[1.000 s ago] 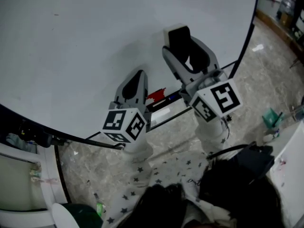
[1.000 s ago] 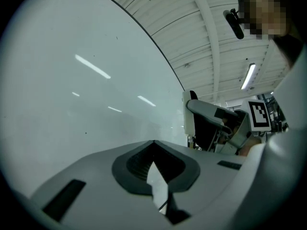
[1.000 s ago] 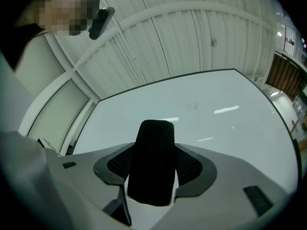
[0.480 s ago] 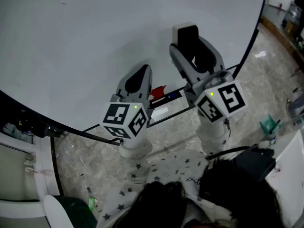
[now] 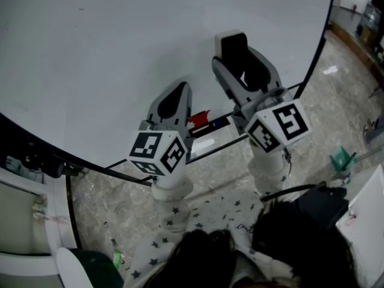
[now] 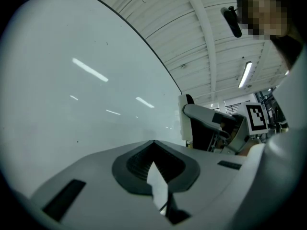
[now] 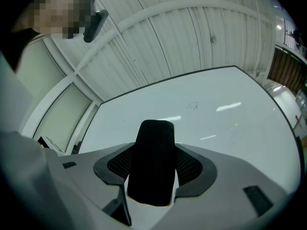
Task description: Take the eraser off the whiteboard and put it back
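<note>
Right gripper (image 5: pixel 239 57): jaws spread wide and clamped on the black-felt whiteboard eraser with a white plastic back (image 5: pixel 230 45). In the right gripper view (image 7: pixel 154 163) the eraser (image 7: pixel 153 162) stands upright between the two jaws, felt side facing the camera, both dark ribbed pads against its sides. It is held up in front of the large glossy white whiteboard (image 5: pixel 120 53), white edge nearest the board. Can't resolve whether it touches the surface.

Left gripper (image 5: pixel 178 93): clenched on nothing. In the left gripper view (image 6: pixel 153 143) the jaw tips meet in a point with only bare board behind them. It sits lower than the right gripper and just to its left, also pointed at the board. That same view shows the right gripper and the eraser (image 6: pixel 183 121) off to the right, close to the board.

Both marker cubes face the head camera: left (image 5: pixel 157 155), right (image 5: pixel 279 126).

Below the board, between the two grippers, a narrow dark tray rail (image 5: pixel 240 138) carries a small red item (image 5: pixel 198 120) and a dark marker with a blue band (image 5: pixel 218 123). Grey mottled stone floor (image 5: pixel 210 173) underneath. White sleeves with a dark star print (image 5: pixel 180 221) run back from both grippers. The board carries a faint pen squiggle (image 7: pixel 193 107); a white ribbed ceiling (image 7: pixel 168 42) shows above it.
</note>
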Demonstrator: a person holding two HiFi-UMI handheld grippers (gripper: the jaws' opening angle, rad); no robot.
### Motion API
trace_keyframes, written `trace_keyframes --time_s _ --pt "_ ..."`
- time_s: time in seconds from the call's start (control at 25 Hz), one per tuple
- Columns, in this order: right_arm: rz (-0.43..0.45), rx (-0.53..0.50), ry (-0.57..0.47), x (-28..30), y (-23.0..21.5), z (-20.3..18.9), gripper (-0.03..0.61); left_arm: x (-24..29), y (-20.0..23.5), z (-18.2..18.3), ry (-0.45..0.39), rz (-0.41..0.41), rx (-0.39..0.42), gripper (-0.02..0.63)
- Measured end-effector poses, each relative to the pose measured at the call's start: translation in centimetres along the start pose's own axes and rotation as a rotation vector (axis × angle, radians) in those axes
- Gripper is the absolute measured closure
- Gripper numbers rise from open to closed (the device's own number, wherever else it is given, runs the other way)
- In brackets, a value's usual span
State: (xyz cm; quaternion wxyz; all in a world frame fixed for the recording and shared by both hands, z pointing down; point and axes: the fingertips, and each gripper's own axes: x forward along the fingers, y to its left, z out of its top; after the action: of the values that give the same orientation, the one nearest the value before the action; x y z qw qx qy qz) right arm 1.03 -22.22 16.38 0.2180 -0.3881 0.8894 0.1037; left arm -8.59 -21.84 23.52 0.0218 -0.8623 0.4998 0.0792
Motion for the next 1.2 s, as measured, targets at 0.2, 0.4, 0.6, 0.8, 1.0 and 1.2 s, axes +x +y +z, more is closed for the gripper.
trace_keyframes --time_s 0.2,0.4,0.6,0.8,1.0,1.2 --pt "0.012 -0.001 0.002 0.2 0.2 -0.1 0.324 -0.1 0.1 0.2 -0.007 0.012 0.002 0.612" --pt "0.031 -0.001 0.006 0.5 0.7 -0.4 0.324 -0.6 0.4 0.4 -0.011 0.028 -0.002 0.612" --pt "0.031 -0.002 0.003 1.0 0.6 -0.3 0.324 -0.7 0.7 1.0 -0.009 0.047 0.030 0.612" --pt "0.031 -0.051 0.014 2.9 0.5 -1.0 0.324 -0.5 1.4 1.0 -0.009 0.064 0.036 0.613" --pt "0.026 -0.081 0.039 6.8 0.9 -3.4 0.323 -0.2 4.5 0.2 0.018 0.075 0.028 0.612" --pt "0.017 -0.099 0.053 9.0 1.1 -4.7 0.322 -0.2 6.2 -0.1 0.029 0.081 0.026 0.612"
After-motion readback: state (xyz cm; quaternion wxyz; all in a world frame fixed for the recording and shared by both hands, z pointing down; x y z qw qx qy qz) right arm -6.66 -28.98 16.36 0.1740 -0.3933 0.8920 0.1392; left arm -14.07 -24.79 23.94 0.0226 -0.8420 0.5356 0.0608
